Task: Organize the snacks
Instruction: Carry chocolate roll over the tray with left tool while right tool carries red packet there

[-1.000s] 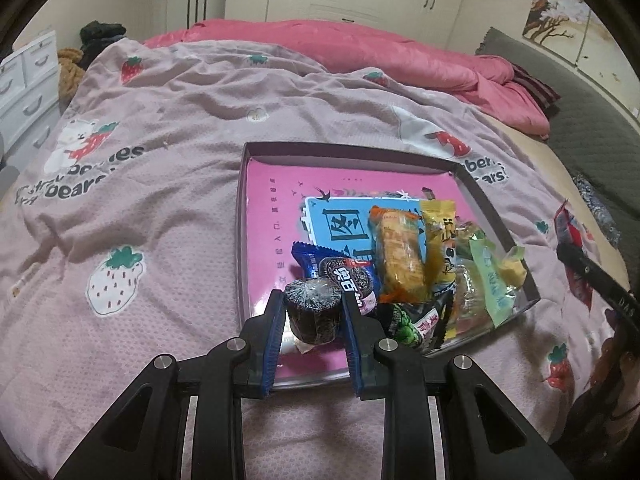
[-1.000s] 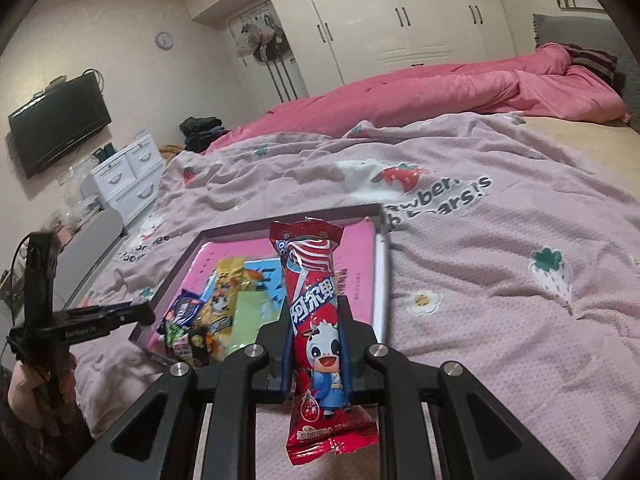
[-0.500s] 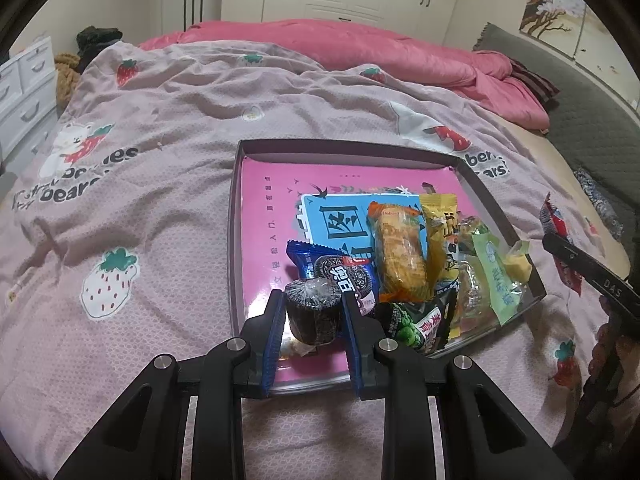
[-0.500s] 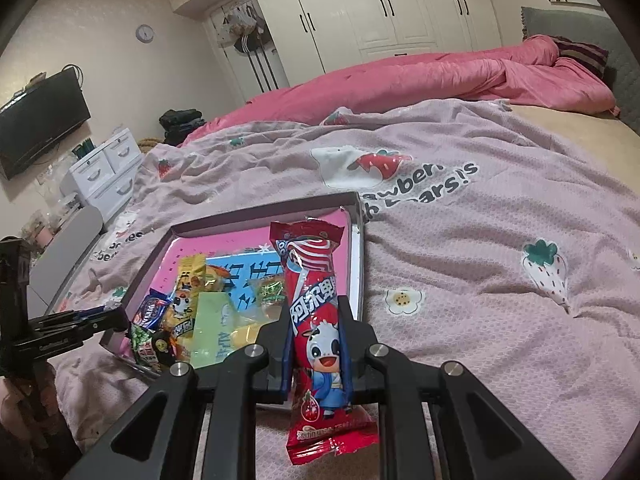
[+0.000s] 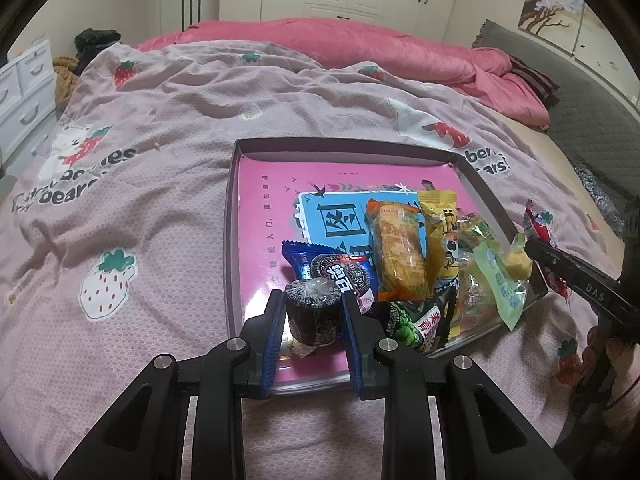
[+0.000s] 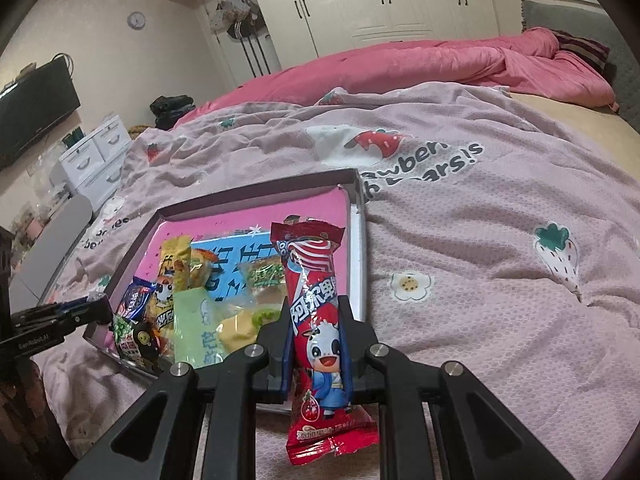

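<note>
My left gripper [image 5: 312,300] is shut on a round dark chocolate cake in clear wrap [image 5: 314,310], held over the near left corner of the pink tray [image 5: 256,184]. My right gripper [image 6: 316,308] is shut on a long red candy packet with a cartoon cow [image 6: 316,312], held upright over the tray's near right corner [image 6: 358,240]. Several snack packets lie in the tray's near half: a blue cookie pack [image 5: 340,272], an orange pack [image 5: 400,256], a yellow pack [image 5: 440,236] and a green pack [image 5: 500,284]. The right gripper also shows in the left wrist view [image 5: 536,240].
The tray rests on a pink strawberry-print bedspread [image 5: 132,200]. A rolled pink duvet [image 5: 360,48] lies at the far end. White drawers [image 6: 96,156] and a TV [image 6: 32,112] stand to the left, wardrobes [image 6: 380,4] behind.
Both grippers have drifted closer over the tray with their snacks still held. The right gripper has shifted leftward toward the tray's near right corner.
</note>
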The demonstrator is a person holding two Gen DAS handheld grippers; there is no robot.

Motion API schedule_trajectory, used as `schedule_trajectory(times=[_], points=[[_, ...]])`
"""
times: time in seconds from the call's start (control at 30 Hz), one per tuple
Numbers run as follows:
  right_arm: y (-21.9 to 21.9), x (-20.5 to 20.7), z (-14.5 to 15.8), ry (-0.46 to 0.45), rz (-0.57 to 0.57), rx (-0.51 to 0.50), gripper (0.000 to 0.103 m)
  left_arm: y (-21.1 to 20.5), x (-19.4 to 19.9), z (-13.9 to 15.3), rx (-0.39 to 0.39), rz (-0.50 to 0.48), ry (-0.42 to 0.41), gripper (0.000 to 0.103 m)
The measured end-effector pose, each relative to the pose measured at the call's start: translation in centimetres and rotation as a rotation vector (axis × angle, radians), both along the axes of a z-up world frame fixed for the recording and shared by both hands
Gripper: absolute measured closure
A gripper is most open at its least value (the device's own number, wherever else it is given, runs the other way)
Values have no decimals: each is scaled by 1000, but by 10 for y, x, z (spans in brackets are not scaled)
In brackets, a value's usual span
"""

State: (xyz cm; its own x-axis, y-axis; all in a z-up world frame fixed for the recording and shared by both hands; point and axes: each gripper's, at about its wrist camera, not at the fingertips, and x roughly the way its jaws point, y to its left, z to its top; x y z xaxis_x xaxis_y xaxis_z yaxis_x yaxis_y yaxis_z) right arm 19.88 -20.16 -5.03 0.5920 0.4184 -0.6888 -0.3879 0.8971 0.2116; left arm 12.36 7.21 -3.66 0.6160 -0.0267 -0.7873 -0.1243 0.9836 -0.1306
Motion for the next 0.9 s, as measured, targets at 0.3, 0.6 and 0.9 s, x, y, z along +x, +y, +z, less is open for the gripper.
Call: schedule_trajectory(times=[0.3,0.6,0.9], points=[[7,-1,-5,10,31,28,84,0,1,0,2,-1,0,75],[3,5,-10,26,1,22,84,-1,4,0,1,1,-6,75],[4,6,-12,32,-2,24,78,-3,4,0,2,-10,-10,74]])
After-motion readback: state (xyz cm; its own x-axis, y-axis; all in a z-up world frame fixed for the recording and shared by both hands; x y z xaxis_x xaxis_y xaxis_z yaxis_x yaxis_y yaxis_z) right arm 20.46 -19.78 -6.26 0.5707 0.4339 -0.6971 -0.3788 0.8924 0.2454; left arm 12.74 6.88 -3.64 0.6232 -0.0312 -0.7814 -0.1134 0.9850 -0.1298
